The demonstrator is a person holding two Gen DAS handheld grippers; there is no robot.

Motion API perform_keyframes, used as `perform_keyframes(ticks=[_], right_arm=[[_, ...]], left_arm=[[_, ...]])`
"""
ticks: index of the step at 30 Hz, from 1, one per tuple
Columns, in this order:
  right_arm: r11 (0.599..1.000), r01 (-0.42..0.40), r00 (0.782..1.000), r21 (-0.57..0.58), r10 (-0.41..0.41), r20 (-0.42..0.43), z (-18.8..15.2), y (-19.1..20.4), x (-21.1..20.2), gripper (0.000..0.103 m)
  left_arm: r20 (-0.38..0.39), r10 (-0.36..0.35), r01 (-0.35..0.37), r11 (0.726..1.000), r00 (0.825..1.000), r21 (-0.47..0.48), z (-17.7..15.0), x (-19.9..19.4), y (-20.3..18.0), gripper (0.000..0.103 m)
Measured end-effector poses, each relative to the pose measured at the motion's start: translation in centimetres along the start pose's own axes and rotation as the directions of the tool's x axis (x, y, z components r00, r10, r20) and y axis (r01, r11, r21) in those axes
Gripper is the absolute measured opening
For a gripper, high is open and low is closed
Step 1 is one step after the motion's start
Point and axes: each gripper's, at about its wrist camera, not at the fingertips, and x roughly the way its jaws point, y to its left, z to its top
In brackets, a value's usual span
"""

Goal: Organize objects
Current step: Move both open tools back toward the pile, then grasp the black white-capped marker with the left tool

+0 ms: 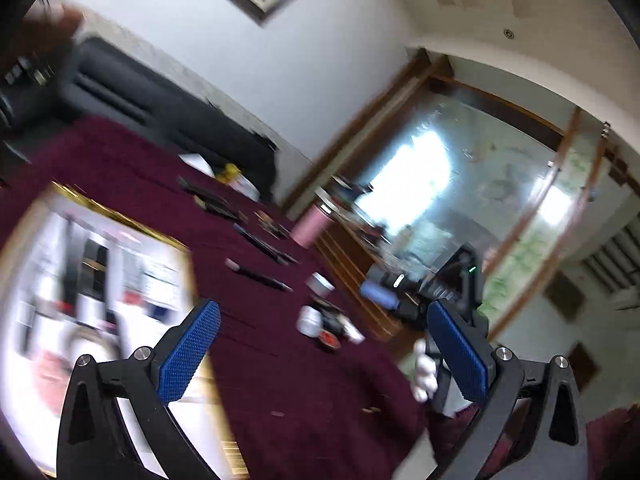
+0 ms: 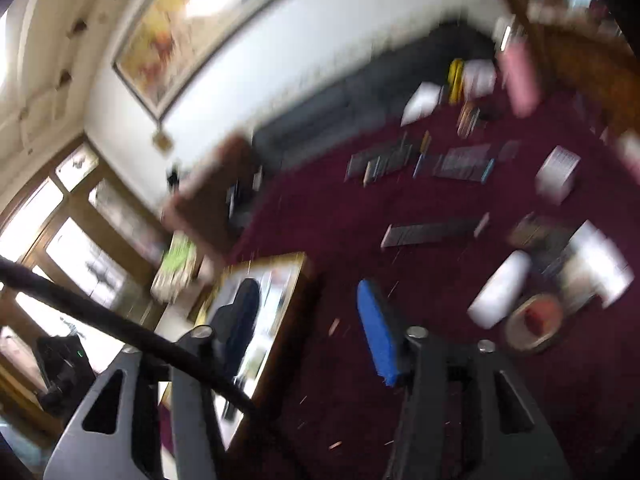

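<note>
While both views blur, left gripper at lower frame: jaws wide, nothing between. Right gripper: jaws apart, unloaded. Maroon cloth, gold-framed mirror lower left.

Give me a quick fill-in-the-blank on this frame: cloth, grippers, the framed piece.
1. The cloth covering the table is dark ____.
2. The pads of the left gripper are ____ in colour.
3. The flat mirror lying on the cloth has a ____ frame.
4. Both the left gripper and the right gripper are ____, holding nothing.

Missing words: red; blue; gold; open
</note>
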Motion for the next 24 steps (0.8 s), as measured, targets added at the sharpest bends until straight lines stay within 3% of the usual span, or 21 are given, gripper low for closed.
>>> perform_keyframes(ticks=[1,3,4,6,8,10,13,15,18,20,24], right_arm=[[1.0,-0.005,0.996,0.001,0.005,0.093,0.4,-0.3,-2.4,0.092],[0.994,-0.089,0.977,0.063,0.075,0.202,0.6,-1.9,-4.9,0.103],[0.974,-0.161,0.97,0.16,0.126,0.209,0.7,-3.8,-5.3,0.103],[0.917,-0.244,0.97,0.317,0.233,0.072,0.7,-6.9,-3.4,0.103],[0.825,-0.322,0.922,0.465,0.384,-0.043,-0.6,-10.2,-0.3,0.103],[0.816,-0.266,0.938,0.513,0.342,-0.059,-2.2,-12.7,1.1,0.103],[0.798,-0.22,0.951,0.56,0.304,-0.059,-3.4,-15.6,2.6,0.103],[0.803,-0.195,0.962,0.564,0.268,-0.049,-3.4,-17.2,3.1,0.103],[0.853,-0.112,0.984,0.509,0.168,-0.066,-2.8,-18.6,4.0,0.103],[0.85,-0.13,0.981,0.51,0.183,-0.056,-2.7,-19.5,4.5,0.103],[0.842,-0.185,0.973,0.507,0.228,-0.023,-2.8,-20.4,4.7,0.103]], left_arm=[[-0.028,-0.012,0.012,1.0,1.0,-0.006,-0.3,1.3,-0.4,0.102],[-0.102,-0.033,0.031,0.999,0.994,-0.016,-1.4,4.5,-1.1,0.102],[-0.148,-0.029,0.026,0.999,0.989,-0.02,-2.0,6.1,-1.4,0.102],[-0.25,-0.008,0.003,1.0,0.968,-0.023,-3.2,9.4,-2.0,0.101],[-0.316,0.019,-0.027,0.999,0.949,-0.021,-4.1,12.1,-2.3,0.101],[-0.336,0.055,-0.057,0.998,0.94,0.004,-4.2,13.4,-2.8,0.101],[-0.345,0.181,-0.147,0.982,0.921,0.122,-2.7,15.4,-3.8,0.101],[-0.354,0.294,-0.223,0.948,0.888,0.229,-1.3,17.7,-4.4,0.101],[-0.389,0.388,-0.26,0.903,0.835,0.343,0.6,22.4,-4.2,0.101],[-0.409,0.429,-0.272,0.88,0.805,0.388,1.5,25.8,-3.4,0.097],[-0.422,0.541,-0.273,0.792,0.728,0.546,1.6,32.9,-1.5,0.093]])
